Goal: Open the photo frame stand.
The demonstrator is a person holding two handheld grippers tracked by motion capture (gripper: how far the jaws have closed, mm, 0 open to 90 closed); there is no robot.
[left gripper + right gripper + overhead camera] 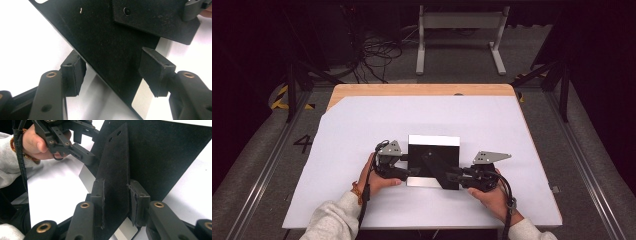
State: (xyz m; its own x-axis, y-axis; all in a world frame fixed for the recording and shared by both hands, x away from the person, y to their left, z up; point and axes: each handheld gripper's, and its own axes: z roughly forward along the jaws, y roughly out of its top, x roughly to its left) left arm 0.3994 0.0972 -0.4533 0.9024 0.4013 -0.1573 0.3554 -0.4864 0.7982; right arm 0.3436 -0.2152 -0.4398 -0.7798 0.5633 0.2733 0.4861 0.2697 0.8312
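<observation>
On the table [512, 92], a white sheet [362, 135] covered nearly the whole top, leaving a strip of wood bare at the far edge. Near the middle of that sheet, towards the person's side, lay a black panel [432, 155], flat, with a pale band along its far edge and a silvery plate [419, 182] showing under its near edge. A smaller black strip [443, 175] was joined to the panel and ran slantwise over it towards the right. The left gripper [404, 172] sat at the panel's left edge; in the left gripper view its jaws stood spread, one on each side of the panel's [107, 47] corner, the left pad just beside the edge and the right pad over the dark face, not closed on it. The right gripper [457, 175] sat at the panel's near right; in the right gripper view its jaws were pressed onto the strip [115, 177], which stood on edge between the pads. A hand [379, 180] held the left gripper, and another hand [492, 197] held the right.
</observation>
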